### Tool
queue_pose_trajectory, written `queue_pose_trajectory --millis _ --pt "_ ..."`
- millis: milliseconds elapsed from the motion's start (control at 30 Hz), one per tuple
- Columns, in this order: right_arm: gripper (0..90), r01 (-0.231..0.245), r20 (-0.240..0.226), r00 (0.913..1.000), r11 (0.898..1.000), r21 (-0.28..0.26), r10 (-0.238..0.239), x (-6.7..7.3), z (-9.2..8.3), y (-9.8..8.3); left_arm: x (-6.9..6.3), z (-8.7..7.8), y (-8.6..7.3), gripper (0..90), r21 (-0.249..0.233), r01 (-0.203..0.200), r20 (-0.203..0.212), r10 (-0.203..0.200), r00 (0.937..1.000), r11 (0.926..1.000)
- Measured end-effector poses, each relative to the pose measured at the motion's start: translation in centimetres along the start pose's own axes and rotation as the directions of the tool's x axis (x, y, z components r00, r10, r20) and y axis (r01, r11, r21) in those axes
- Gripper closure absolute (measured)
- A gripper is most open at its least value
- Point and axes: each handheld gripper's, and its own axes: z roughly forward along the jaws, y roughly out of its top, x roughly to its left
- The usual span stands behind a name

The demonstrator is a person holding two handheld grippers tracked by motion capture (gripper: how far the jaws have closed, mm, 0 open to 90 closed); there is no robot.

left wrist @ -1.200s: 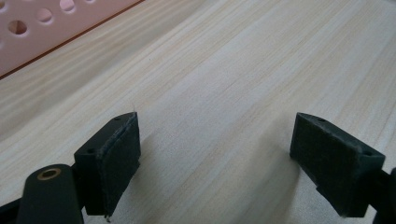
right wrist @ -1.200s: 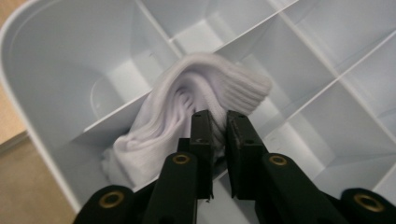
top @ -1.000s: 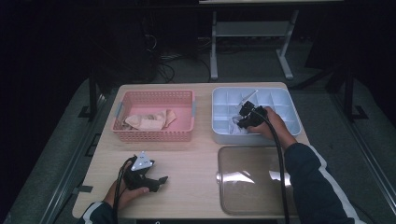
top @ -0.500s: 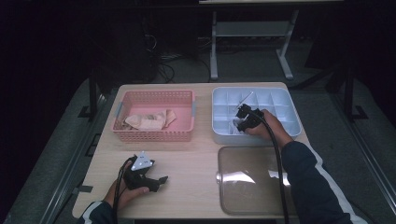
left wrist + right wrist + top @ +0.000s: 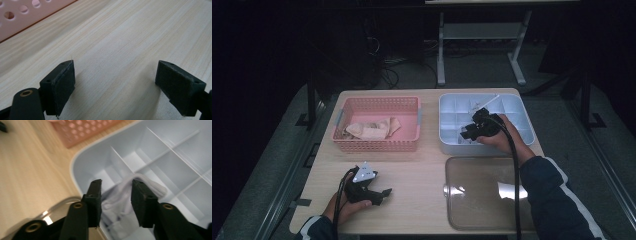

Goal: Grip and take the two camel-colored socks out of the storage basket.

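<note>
Right gripper (image 5: 116, 202): jaws parted and just been opening, straddling a white sock (image 5: 130, 202) without pressing on it, so the sock counts as released. It lies bunched in a near-edge compartment of the grey divided box (image 5: 447, 107), partly draped over a divider wall rather than settled flat. To finish this placing step well, I judge the jaws should be lifted straight up, clear of the fabric, before any sideways move, since a pad dragging on the fold could pull the sock back out or tip it into the neighbouring cell; a gentle push down may be needed if the fold stays hung on the partition. In the high view the right gripper (image 5: 472, 131) sits over the box's front left part, pointing left and down, the hand (image 5: 499, 140) behind it, wrist bent, the dark sleeve with a white stripe running back to the desk's near right corner over a clear lid (image 5: 484, 192). Left gripper (image 5: 115, 87): jaws wide apart, nothing between them, bare wood of the desk (image 5: 120, 37) beneath. It rests low at the near left of the desk (image 5: 372, 189), pointing right, hand wrapped round the body. The pink basket (image 5: 377, 102) with more pale cloth pieces (image 5: 369, 130) stands beyond it, well apart from the box, likely the source of the next item.
</note>
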Motion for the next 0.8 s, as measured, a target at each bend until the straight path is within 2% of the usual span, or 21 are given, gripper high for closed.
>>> queue_pose_trajectory --millis 133,233,300,367,533,700,800 --pt "51.8 0.036 -0.013 0.9992 0.998 -0.045 -0.037 1.8 -0.4 -0.1 0.0 0.0 0.0 15.1 -0.001 -0.005 0.001 0.005 1.0 1.0" --pt "49.5 0.064 -0.04 0.9969 0.996 -0.066 -0.067 3.1 -0.4 -0.3 -0.1 -0.1 -0.1 15.1 -0.001 0.004 0.001 -0.004 1.0 1.0" --pt "48.9 0.104 -0.053 0.9926 0.991 -0.089 -0.109 4.2 -0.5 -0.6 -0.1 -0.1 -0.1 15.1 -0.002 0.001 0.0 -0.001 1.0 1.0" --pt "47.9 0.106 -0.062 0.9918 0.991 -0.084 -0.112 4.6 -0.4 -0.8 0.0 -0.1 0.0 15.1 -0.001 -0.001 0.001 0.001 1.0 1.0" --pt "45.6 0.168 -0.102 0.9788 0.981 -0.102 -0.178 7.1 -0.1 -1.9 -0.1 -0.1 -0.1 15.1 -0.002 0.003 -0.002 -0.003 1.0 1.0" --pt "43.5 0.188 -0.13 0.9706 0.975 -0.117 -0.203 8.9 0.5 -3.1 -0.1 -0.2 -0.1 15.0 -0.003 0.01 -0.01 -0.01 0.9999 0.9999" --pt "42.1 0.197 -0.138 0.9673 0.973 -0.115 -0.213 9.8 1.0 -3.8 -0.1 -0.3 -0.1 15.0 0.014 0.014 -0.016 -0.013 0.9998 0.9998"
